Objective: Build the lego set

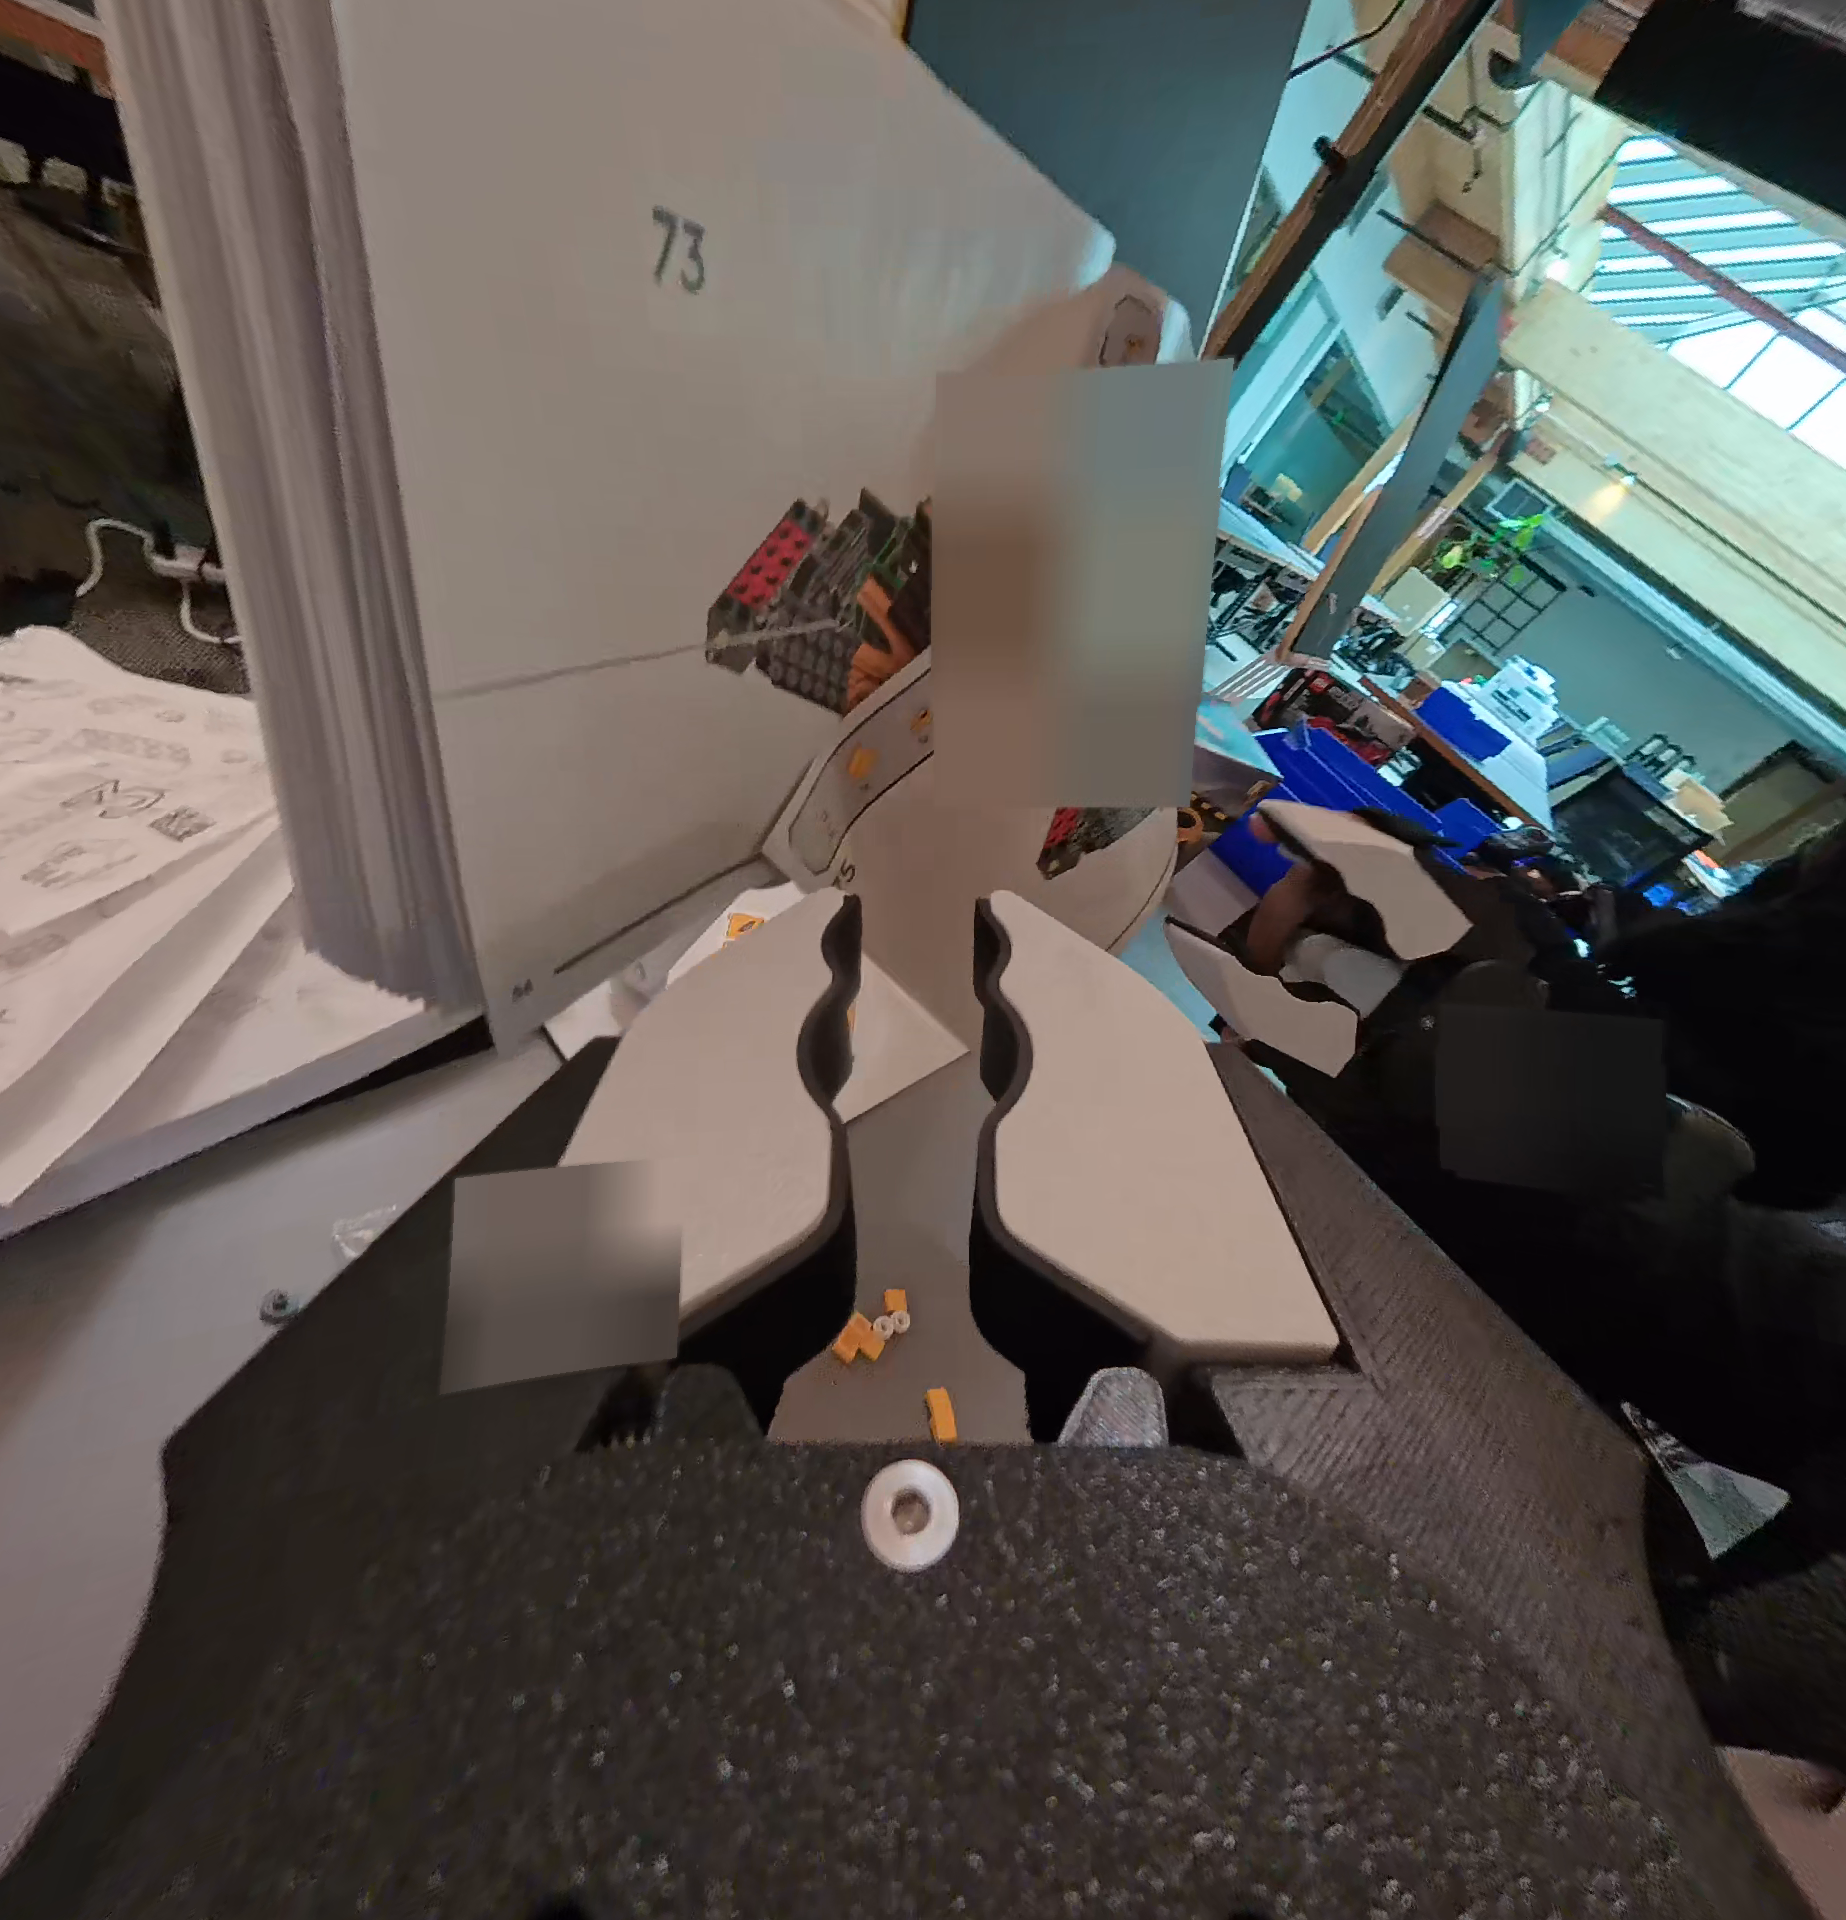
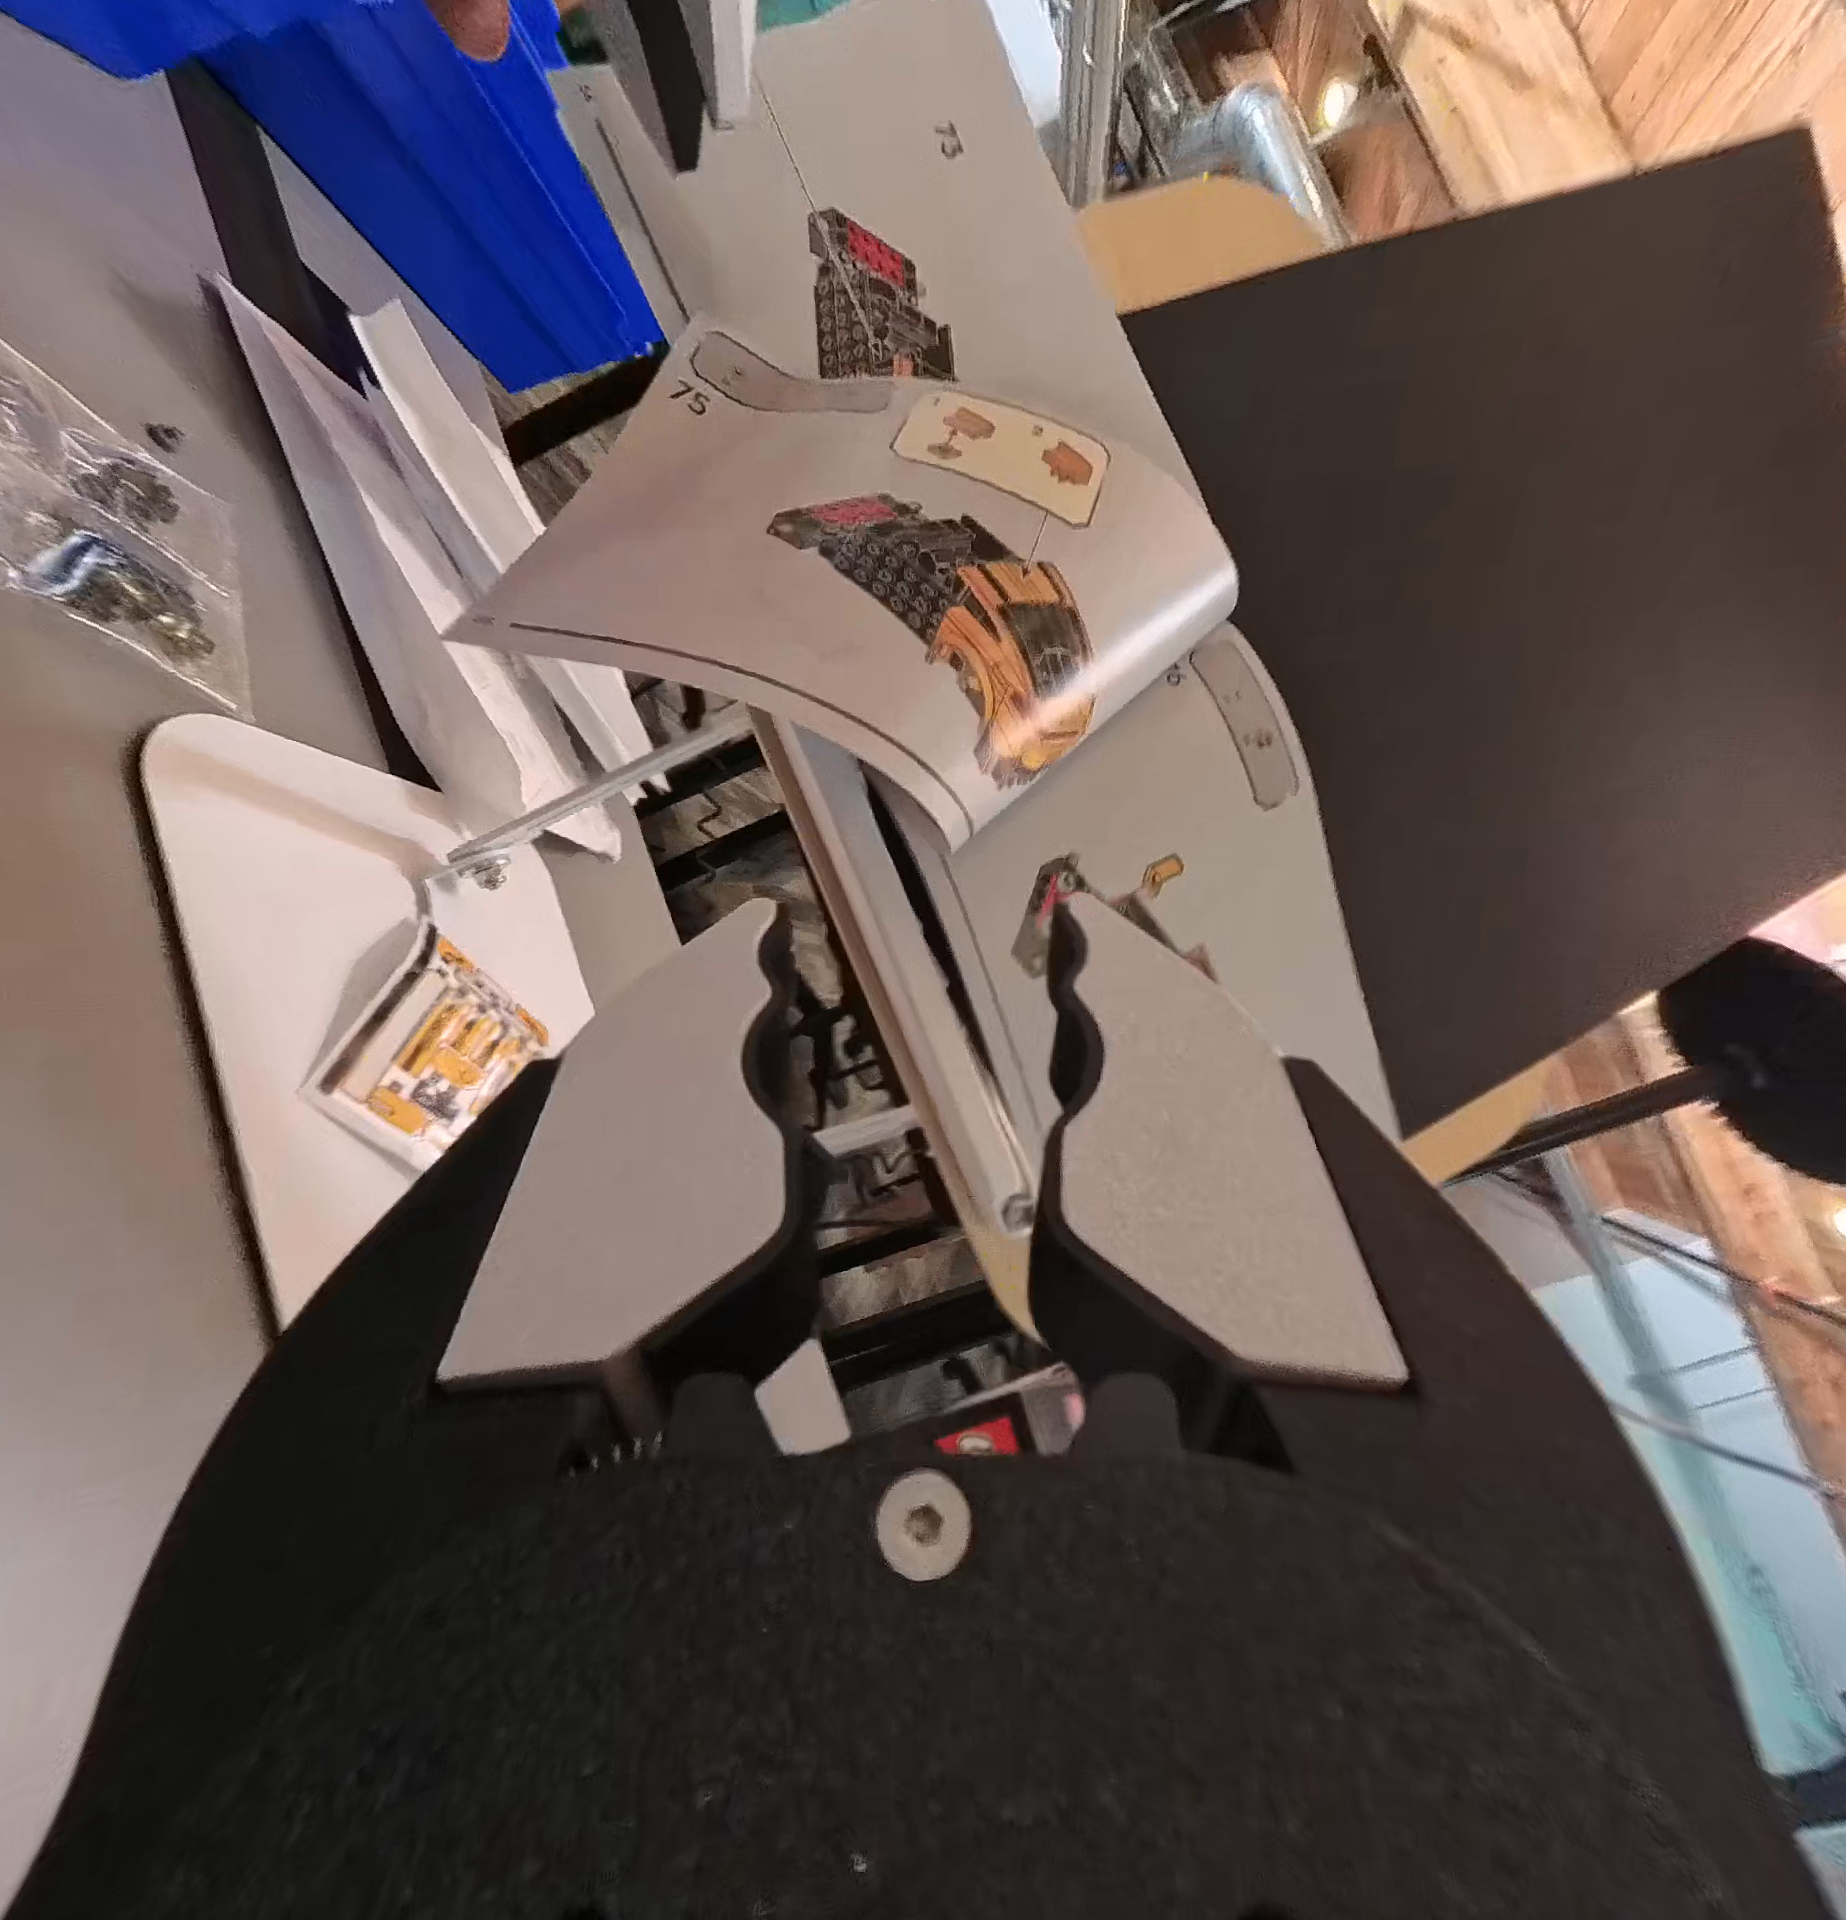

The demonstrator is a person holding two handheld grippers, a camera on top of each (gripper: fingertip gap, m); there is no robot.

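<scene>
Item: instruction booklet, thick, standing open on a white stand at the back of the grey counter. One page curls loose mid-turn; the printed drawings show a black, red and orange model well underway, so the build is judged past its early steps (the model itself is not in view).

Loose stock: a few small orange and white pieces on the counter below the left tongs; a clear bag of dark parts at the far left.

Left tongs: parted a moderate gap, holding nothing.

Right tongs: likewise parted and empty, pointed at the booklet's lower edge, close under the curling page.

Remaining: finding the page, then fitting pieces.
</scene>
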